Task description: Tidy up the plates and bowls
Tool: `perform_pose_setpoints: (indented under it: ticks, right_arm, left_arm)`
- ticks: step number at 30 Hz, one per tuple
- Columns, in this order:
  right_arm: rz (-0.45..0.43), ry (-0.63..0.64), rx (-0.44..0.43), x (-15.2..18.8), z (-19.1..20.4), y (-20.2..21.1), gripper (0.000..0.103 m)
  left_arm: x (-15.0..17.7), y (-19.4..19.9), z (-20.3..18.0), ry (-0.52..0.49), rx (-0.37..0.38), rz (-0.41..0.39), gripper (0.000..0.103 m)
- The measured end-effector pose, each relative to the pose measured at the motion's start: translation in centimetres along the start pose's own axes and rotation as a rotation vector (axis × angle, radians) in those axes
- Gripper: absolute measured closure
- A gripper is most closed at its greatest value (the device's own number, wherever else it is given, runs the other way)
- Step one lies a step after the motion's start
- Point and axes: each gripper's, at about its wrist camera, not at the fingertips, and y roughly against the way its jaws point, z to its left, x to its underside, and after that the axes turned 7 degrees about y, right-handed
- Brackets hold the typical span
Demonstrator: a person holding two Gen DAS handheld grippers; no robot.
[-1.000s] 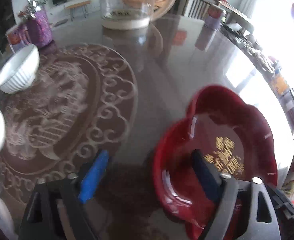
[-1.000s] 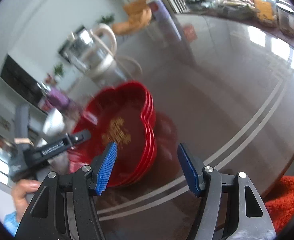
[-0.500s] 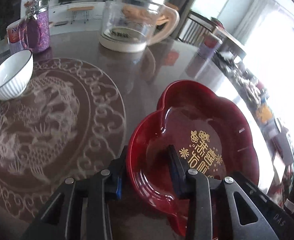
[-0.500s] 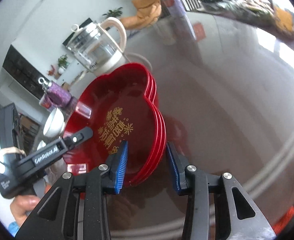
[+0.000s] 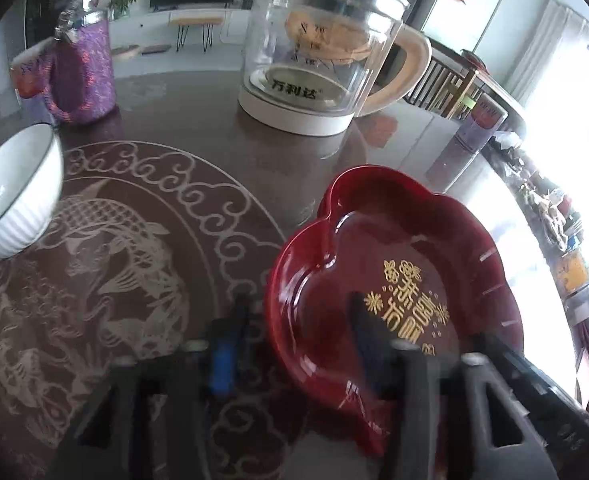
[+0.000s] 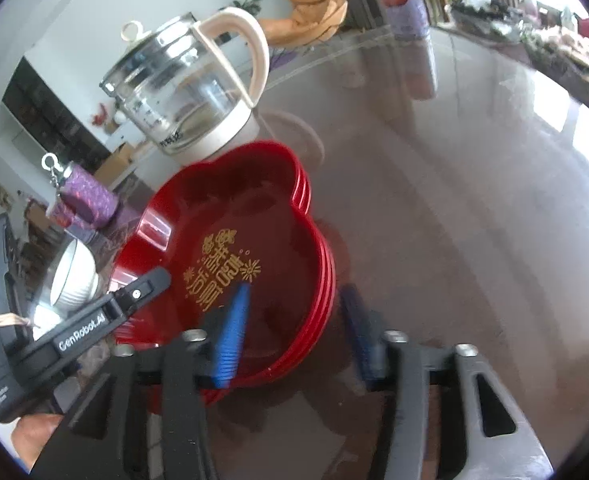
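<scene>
Both jaws just reopened, left hand-held gripper (image 5: 294, 340) and right hand-held gripper (image 6: 294, 332) straddling opposite rims of the red plate stack (image 6: 254, 240) lower-centre on the surface (image 6: 474, 200), unclamped; next: back straight off, don't nudge the stack.
</scene>
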Motion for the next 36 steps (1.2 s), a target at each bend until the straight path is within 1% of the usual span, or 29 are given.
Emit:
perform_pose_setpoints:
  ticks: [1, 3, 4, 5, 6, 8, 10, 12, 15, 17, 20, 24, 27, 29, 31, 32, 36]
  right_arm:
    - [-0.027, 0.009, 0.012, 0.0, 0.1, 0.8, 0.039]
    - [-0.083, 0.028, 0.041, 0.6, 0.2, 3.0, 0.039]
    - [-0.103, 0.031, 0.048, 0.7, 0.3, 3.8, 0.037]
    - [-0.134, 0.031, 0.068, 1.2, 0.3, 5.1, 0.033]
    - [-0.158, 0.025, 0.093, 1.9, 0.2, 6.3, 0.032]
    - [-0.17, -0.004, 0.137, 3.2, -0.1, 7.6, 0.031]
    - [-0.143, -0.051, 0.175, 5.4, -0.7, 8.3, 0.031]
    - [-0.1, -0.072, 0.212, 7.0, -1.0, 8.2, 0.031]
    - [-0.053, -0.074, 0.29, 8.6, -1.6, 7.5, 0.031]
    - [-0.062, -0.048, 0.343, 8.9, -1.7, 7.2, 0.031]
    - [-0.081, -0.028, 0.394, 8.8, -2.0, 7.0, 0.031]
    - [-0.081, -0.058, 0.401, 8.7, -3.0, 7.1, 0.031]
    - [-0.072, -0.058, 0.418, 8.9, -2.8, 7.0, 0.031]
    - [-0.06, -0.046, 0.438, 8.8, -2.5, 6.8, 0.031]
    - [-0.044, -0.029, 0.457, 8.6, -2.2, 6.5, 0.029]
    - [-0.037, -0.022, 0.461, 8.6, -2.1, 6.3, 0.027]
    - [-0.01, 0.007, 0.487, 8.4, -1.6, 5.7, 0.024]
  left_arm:
    - [0.4, 1.0, 0.5, 0.012, -0.002, -0.033, 0.017]
    - [1.3, 3.2, 1.6, 0.031, -0.005, -0.09, 0.008]
    - [2.0, 4.1, 2.2, 0.037, -0.01, -0.103, 0.006]
    - [2.7, 4.9, 2.9, 0.041, -0.012, -0.108, 0.005]
    - [3.6, 5.6, 3.5, 0.036, -0.018, -0.107, 0.005]
    - [5.2, 6.1, 4.6, 0.022, -0.061, -0.108, 0.005]
    - [6.7, 6.2, 5.5, 0.0, -0.109, -0.113, 0.005]
    - [7.9, 5.9, 6.1, -0.032, -0.172, -0.115, 0.005]
    - [8.8, 5.7, 7.0, -0.02, -0.195, -0.122, 0.005]
    - [9.5, 5.6, 7.6, 0.002, -0.203, -0.11, 0.005]
    - [9.7, 5.7, 7.8, 0.023, -0.2, -0.105, 0.005]
    - [10.0, 5.6, 7.4, 0.002, -0.231, -0.098, 0.005]
    - [9.9, 5.1, 7.1, -0.021, -0.243, -0.084, 0.001]
    - [9.8, 4.9, 6.9, -0.034, -0.25, -0.075, 0.001]
    - [9.7, 4.7, 6.8, -0.041, -0.257, -0.072, 0.001]
    - [9.7, 4.6, 6.8, -0.041, -0.257, -0.071, 0.001]
    - [9.6, 4.6, 6.7, -0.041, -0.258, -0.071, 0.001]
